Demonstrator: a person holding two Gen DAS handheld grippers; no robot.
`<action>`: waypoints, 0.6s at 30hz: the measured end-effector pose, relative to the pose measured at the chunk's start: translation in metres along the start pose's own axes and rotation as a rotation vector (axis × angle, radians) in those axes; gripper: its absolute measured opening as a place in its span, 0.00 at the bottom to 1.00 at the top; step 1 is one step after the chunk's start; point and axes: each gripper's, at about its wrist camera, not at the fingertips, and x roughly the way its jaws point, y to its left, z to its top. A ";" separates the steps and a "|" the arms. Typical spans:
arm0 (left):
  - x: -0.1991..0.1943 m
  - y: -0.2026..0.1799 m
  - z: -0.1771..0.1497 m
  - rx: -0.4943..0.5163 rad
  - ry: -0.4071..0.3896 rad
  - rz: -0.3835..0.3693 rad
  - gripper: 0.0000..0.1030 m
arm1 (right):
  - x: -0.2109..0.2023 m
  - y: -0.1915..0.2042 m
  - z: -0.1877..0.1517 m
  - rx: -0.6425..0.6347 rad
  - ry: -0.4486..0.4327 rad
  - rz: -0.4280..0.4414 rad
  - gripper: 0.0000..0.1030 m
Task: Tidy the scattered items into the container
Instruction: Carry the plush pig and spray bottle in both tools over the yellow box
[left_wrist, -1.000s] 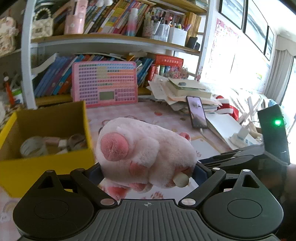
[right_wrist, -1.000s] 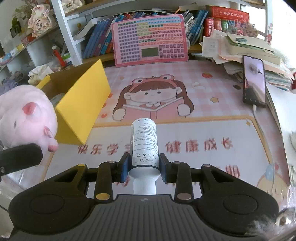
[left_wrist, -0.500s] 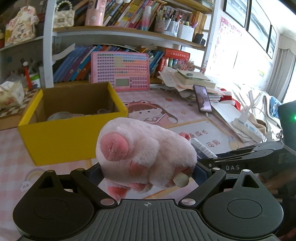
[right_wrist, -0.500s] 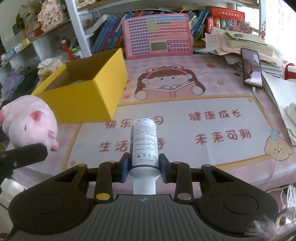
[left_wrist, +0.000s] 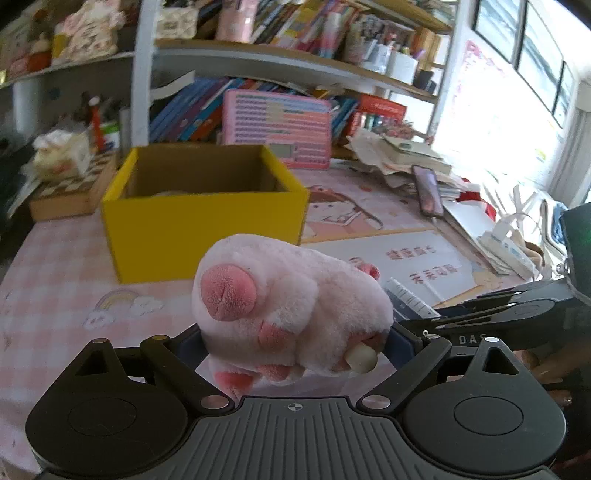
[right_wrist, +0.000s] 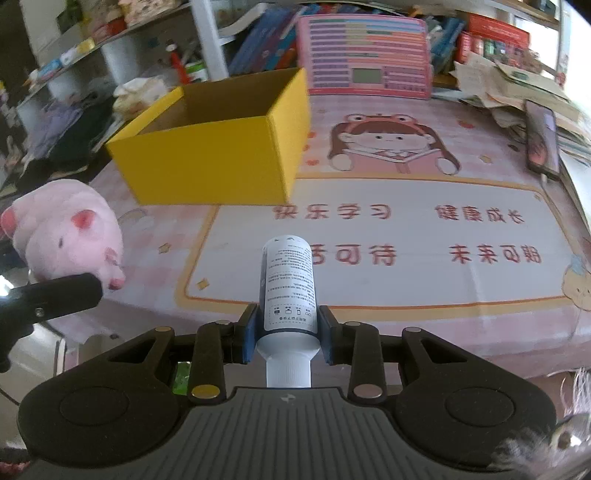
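Before crowded bookshelves (left_wrist: 258, 62), a yellow box (right_wrist: 221, 147) sits on the pink-matted counter (right_wrist: 406, 177), while left fingers (left_wrist: 402, 339) grip a plush pig (left_wrist: 291, 306) and right fingers (right_wrist: 327, 339) a white bottle (right_wrist: 290, 291).

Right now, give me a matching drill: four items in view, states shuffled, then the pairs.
Items:
1. pig
2. bottle
3. box
4. phone

States:
A. lying flat beside the paper stack
B. clamped in the right gripper, cap toward the camera
C. standing on the mat, top open
D. held off the table in the left gripper

Pairs: 1-D, 2-B, 3-C, 4-A
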 end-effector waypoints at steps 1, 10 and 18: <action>-0.001 0.004 -0.002 -0.011 0.003 0.007 0.93 | 0.001 0.005 0.000 -0.014 0.002 0.005 0.30; -0.012 0.031 -0.013 -0.095 0.006 0.059 0.93 | 0.008 0.038 -0.001 -0.106 0.021 0.042 0.30; -0.019 0.044 -0.016 -0.113 0.000 0.090 0.93 | 0.012 0.055 0.004 -0.154 0.019 0.072 0.30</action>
